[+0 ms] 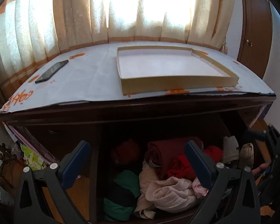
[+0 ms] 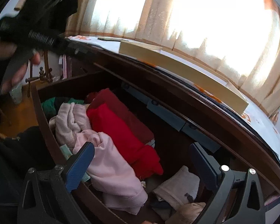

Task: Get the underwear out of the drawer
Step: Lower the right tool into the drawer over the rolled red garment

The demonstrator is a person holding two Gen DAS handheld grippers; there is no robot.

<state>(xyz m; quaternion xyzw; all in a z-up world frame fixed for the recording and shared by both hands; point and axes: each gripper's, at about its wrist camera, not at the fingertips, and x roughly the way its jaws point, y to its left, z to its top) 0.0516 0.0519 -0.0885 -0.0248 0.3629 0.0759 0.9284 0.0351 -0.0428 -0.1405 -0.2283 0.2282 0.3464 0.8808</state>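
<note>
Dark brown wood forms the open drawer (image 2: 44, 123) of the dresser, and it is seen pulled well out, so the opening step is judged done. Folded and crumpled clothes are packed inside it: a pale pink soft garment (image 2: 110, 168) lies nearest the front wall, a bright red folded cloth (image 2: 121, 134) is laid just behind it, a dark maroon folded piece (image 1: 169, 149) is set further back, and a green and black striped roll (image 1: 121, 192) is tucked at the left end. Which of these is the underwear cannot be told for certain; all of it is inside the drawer, and nothing is seen lifted out.

The left gripper (image 1: 138, 160) is held above the clothes with its blue-padded jaws spread wide and nothing between them. The right gripper (image 2: 141, 160) is likewise spread wide and empty, poised over the pink garment and the red cloth, without any contact being shown.

On the dresser top, a shallow cream cardboard tray (image 1: 179, 80) is set on a white printed sheet (image 1: 87, 82), with a black flat phone (image 1: 52, 71) well apart from it. The tray is seen empty, so picking, lifting and setting down are all judged to remain
</note>
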